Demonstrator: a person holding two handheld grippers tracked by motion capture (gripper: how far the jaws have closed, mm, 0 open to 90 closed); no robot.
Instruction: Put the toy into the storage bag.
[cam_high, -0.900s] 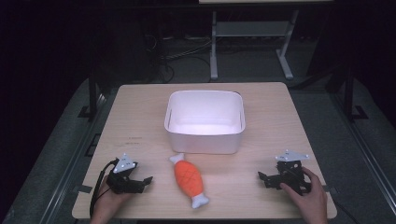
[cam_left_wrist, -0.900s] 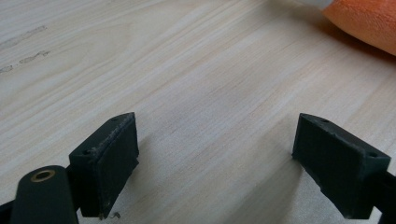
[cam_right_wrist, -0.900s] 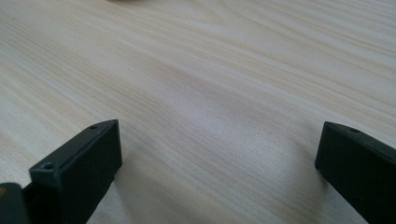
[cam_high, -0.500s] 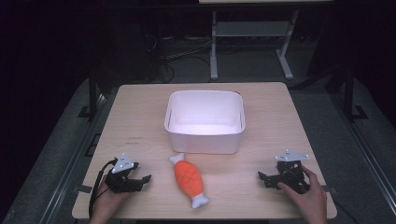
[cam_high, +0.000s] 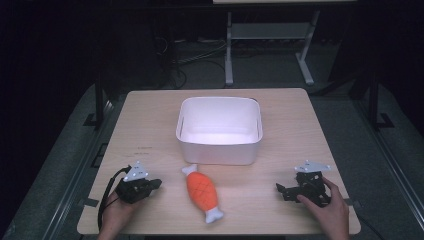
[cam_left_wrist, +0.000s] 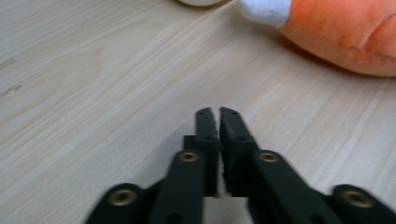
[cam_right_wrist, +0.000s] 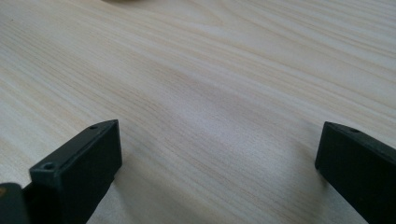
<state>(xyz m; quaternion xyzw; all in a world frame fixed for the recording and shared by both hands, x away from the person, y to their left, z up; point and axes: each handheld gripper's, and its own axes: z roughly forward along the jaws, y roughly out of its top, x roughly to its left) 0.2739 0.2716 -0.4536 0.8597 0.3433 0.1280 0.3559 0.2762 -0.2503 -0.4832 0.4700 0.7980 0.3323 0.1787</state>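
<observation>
Broadly, one pale wood-grain table (cam_high: 150, 120) carries everything, and on it, toward the far middle, sits one white rectangular plastic tub (cam_high: 220, 129), which looks empty. Just in front of the tub's near wall lies the single orange plush fish with white tail and snout (cam_high: 202, 192) — its long axis slanted, one white end close to the tub and the other pointing toward the near edge. The fish lies between the two tools, to the right of the left gripper (cam_high: 151, 184) and nearer to it than to the right gripper (cam_high: 281, 189), so the left hand looks better placed for a pickup. There are two grippers, one per hand, both low on the table. In the left gripper view the jaws are pressed together on nothing; in the right gripper view the jaws stand wide apart — only bare wood between them.
</observation>
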